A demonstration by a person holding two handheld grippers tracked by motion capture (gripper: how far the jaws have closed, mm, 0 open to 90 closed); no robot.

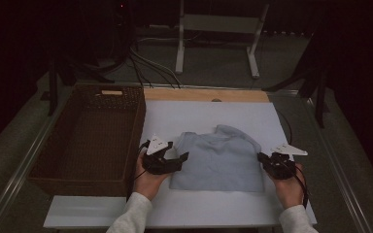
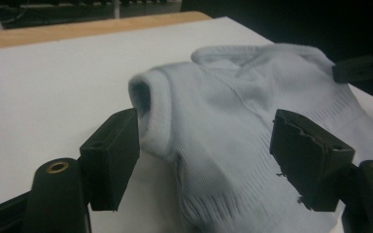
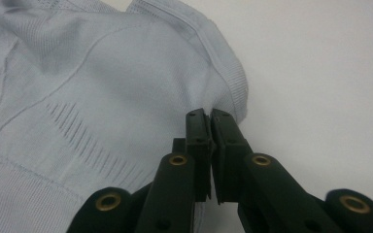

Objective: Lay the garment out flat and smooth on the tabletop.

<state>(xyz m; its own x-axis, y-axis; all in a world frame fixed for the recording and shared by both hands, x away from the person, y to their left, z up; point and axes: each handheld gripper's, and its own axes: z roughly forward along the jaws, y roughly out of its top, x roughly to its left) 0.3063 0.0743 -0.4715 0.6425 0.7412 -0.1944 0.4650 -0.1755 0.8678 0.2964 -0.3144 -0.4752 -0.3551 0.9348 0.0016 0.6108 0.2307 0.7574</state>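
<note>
— Dark room all round, cables and a white stand's legs on the floor behind; what's on the white tabletop (image 1: 209, 114)?

— Across its middle lies a pale blue knitted garment (image 1: 219, 158), roughly folded, with a ribbed collar or cuff humped up at its far edge. To its left stands a brown wicker basket (image 1: 85, 141), its long side just beside the board's left edge. A strip of bare wood (image 1: 206, 94) runs along the far edge.

— And the left gripper (image 1: 176, 160)?

— It sits at the garment's left edge, held in the person's left hand (image 1: 148, 180). Seen from its own camera, the jaws stand well apart: the ribbed roll of fabric (image 2: 150, 114) lies between them, close to one pad, while the other pad hangs over the knit without pressing it. Nothing is pinched.

— The right gripper (image 1: 261, 158)?

— At the garment's right edge, in the right hand (image 1: 287, 187). Its own view shows the two jaws drawn together almost flush, tips at the ribbed hem (image 3: 238, 90). Whether any cloth is caught between the pads I cannot tell.

— Are the hands close together?

— No, well apart, with the garment between them.
</note>
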